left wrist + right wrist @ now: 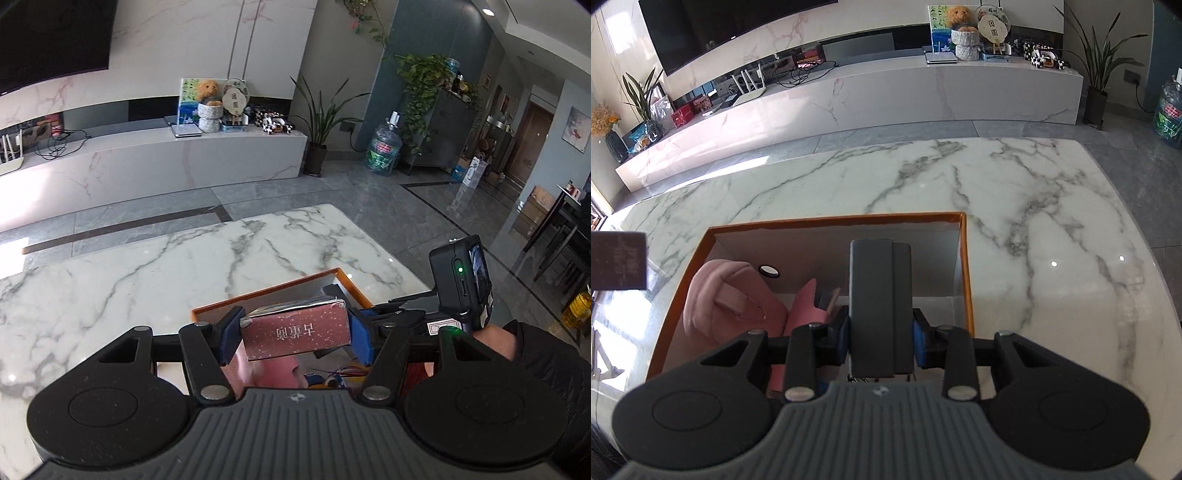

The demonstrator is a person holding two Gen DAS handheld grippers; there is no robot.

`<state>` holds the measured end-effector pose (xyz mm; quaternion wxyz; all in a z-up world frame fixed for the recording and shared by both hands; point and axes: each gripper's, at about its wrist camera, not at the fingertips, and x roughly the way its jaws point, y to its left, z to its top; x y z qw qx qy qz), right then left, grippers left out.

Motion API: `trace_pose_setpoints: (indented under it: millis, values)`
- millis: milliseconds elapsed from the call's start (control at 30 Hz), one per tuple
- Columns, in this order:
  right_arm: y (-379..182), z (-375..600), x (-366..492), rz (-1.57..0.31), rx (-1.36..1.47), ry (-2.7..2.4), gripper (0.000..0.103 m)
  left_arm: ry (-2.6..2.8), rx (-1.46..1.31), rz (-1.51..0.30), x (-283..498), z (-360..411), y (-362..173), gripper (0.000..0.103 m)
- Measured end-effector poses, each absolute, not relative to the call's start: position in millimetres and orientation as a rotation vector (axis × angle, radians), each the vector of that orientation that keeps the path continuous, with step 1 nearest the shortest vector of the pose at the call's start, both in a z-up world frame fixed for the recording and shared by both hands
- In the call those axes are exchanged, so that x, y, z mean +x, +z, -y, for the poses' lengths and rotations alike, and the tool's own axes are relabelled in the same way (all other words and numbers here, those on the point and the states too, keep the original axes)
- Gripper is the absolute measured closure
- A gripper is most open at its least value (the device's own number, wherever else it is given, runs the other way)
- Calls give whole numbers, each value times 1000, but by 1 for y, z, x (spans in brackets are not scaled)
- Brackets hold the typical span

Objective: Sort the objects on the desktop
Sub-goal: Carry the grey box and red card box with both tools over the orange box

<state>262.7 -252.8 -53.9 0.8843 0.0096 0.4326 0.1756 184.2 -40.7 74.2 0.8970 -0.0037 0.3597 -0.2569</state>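
Two grippers, both loaded. Left wrist view: left gripper (295, 332) pinches a red box (295, 332) across its long axis, which runs jaw to jaw; the orange-rimmed box (280, 291) lies just ahead and below, and the person's other hand (495, 339) sits to the right. Right wrist view: right gripper (881, 339) clamps a dark grey case (879, 302), long axis pointing away, directly over that bin's (834, 221) open interior beside a pink pouch (735, 295). Judgement: the right looks nearer to dropping.
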Motion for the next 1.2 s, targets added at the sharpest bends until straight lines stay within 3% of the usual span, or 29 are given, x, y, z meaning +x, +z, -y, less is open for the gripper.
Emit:
trace_pose_setpoints:
  millis: [500, 633, 800, 1200]
  values:
    - [-59, 251, 257, -873, -17, 460, 68, -556, 138, -813, 214, 90, 52, 34]
    - [-40, 272, 251, -783, 26, 389, 68, -578, 179, -826, 216, 97, 47, 34]
    - [-16, 303, 246, -678, 150, 368, 68, -613, 310, -859, 225, 116, 32, 34]
    - [-28, 307, 252, -709, 191, 385, 68, -724, 644, -965, 246, 168, -30, 34]
